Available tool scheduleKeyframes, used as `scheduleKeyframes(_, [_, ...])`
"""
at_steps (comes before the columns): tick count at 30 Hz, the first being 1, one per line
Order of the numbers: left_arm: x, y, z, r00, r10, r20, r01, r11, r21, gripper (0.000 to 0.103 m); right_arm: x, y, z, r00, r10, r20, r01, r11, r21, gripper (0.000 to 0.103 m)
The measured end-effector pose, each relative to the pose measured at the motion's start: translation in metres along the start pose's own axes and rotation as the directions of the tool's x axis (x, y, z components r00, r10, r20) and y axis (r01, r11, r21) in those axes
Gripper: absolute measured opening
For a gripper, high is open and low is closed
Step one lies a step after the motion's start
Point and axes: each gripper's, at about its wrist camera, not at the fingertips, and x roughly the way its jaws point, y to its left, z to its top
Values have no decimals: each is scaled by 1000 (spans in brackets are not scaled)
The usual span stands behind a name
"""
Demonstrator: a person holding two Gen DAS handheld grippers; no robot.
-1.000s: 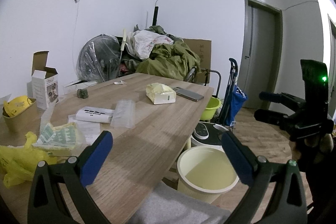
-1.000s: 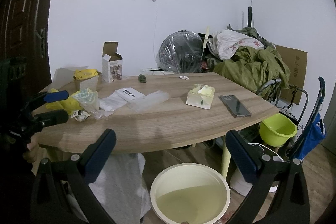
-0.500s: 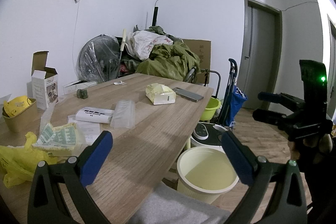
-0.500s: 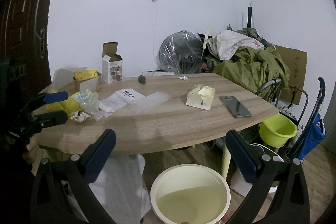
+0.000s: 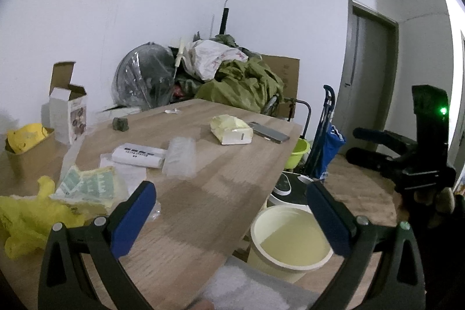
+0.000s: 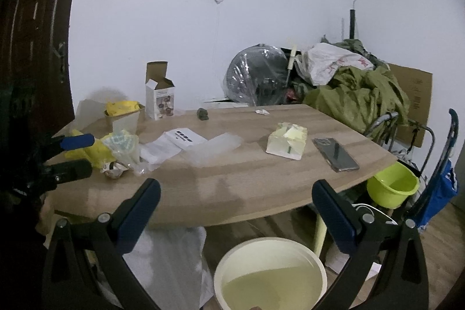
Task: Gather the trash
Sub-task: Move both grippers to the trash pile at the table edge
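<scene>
Wooden table [image 6: 247,188], clear wrapper [image 6: 216,148] lengthwise toward the far-right corner; both tools [image 5: 231,218] [image 6: 236,220] wide apart, empty.

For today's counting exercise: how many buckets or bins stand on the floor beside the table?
2. A cream bin stands on the floor at the table's near edge; a lime-green bucket stands under the table's right end. Others may be hidden behind the clutter.

**Wooden table, cluttered, floor below**

Wooden table [image 6: 250,188] carries a yellow plastic bag [image 5: 26,217] and green-printed wrapper [image 5: 87,188] at its near left corner, white leaflet box [image 6: 186,138] and clear plastic sleeve [image 6: 218,148] mid-table, tissue pack [image 6: 286,144] beside a phone [image 6: 335,154] toward the right edge, open carton [image 6: 159,99] at the far edge. On the floor by the near edge: cream bin [image 6: 270,275]; green basin [image 6: 392,188] off the right corner.
</scene>
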Motion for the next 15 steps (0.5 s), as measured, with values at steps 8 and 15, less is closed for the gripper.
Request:
scheduleKeyframes(8, [-3,44,2,993,106,-40,-108,993,-49,103,49,10,34,998,53,-18,-53,998,-29,103])
scheduleKeyframes(15, [-21,100,-9,970,240,-40,-243,959,-144,103,114,40,52,985,155,-79,-160,985,-63,103])
